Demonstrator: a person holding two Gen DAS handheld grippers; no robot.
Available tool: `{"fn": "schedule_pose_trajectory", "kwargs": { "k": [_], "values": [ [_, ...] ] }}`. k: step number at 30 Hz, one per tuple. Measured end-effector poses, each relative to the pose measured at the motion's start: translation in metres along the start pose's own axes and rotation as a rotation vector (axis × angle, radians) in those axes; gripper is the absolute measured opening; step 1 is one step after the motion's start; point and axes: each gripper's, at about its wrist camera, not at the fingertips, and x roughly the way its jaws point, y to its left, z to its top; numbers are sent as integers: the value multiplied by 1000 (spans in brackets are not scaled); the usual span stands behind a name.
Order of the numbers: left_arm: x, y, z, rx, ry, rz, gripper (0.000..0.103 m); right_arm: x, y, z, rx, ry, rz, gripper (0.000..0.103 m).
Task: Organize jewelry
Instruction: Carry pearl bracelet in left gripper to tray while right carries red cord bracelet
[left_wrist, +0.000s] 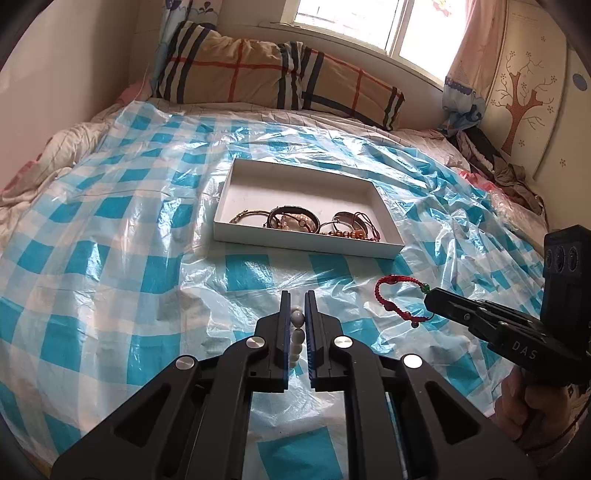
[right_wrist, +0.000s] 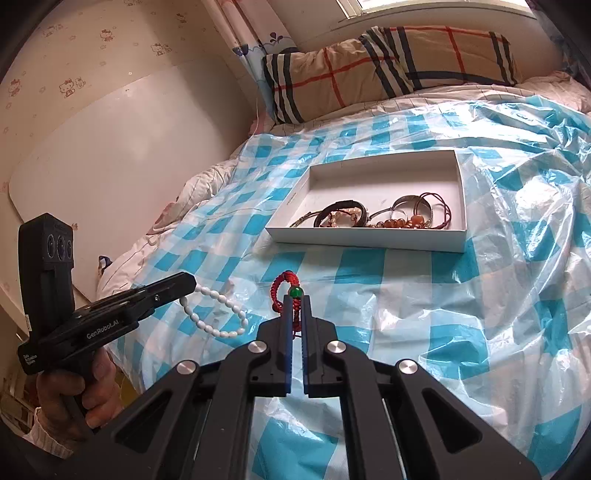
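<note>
My left gripper (left_wrist: 297, 295) is shut on a white bead bracelet (left_wrist: 297, 334), whose loop (right_wrist: 221, 314) hangs from that gripper (right_wrist: 192, 286) in the right wrist view. My right gripper (right_wrist: 295, 297) is shut on a red braided cord bracelet (right_wrist: 286, 291) with a green bead; from the left wrist view the cord (left_wrist: 395, 295) dangles off that gripper (left_wrist: 428, 297) at the right. Both are held above the bed, short of a white shallow box (left_wrist: 255, 177) (right_wrist: 369, 236) that holds several bangles and bead bracelets (left_wrist: 295, 221) (right_wrist: 373, 216).
A blue-and-white checked plastic sheet (left_wrist: 110, 229) (right_wrist: 498, 295) covers the bed. A plaid pillow (left_wrist: 258, 74) (right_wrist: 388, 62) lies at the head under the window. Clothes (left_wrist: 509, 173) are piled at the right edge. A white board (right_wrist: 122, 155) leans by the wall.
</note>
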Motion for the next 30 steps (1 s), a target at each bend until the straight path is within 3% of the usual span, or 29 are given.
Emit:
{"fn": "schedule_pose_trajectory", "kwargs": {
  "k": [9,19,30],
  "values": [
    [-31,-23,4,54,-59,35,7,-28,11,-6,-3,-49,-18,5],
    [-56,-31,9,50,-106,29,7,-50,20,-1,-15,-105,-18,5],
    [-57,-20,38,6,-171,-44,7,-43,22,24,-38,-159,-8,5]
  ]
}}
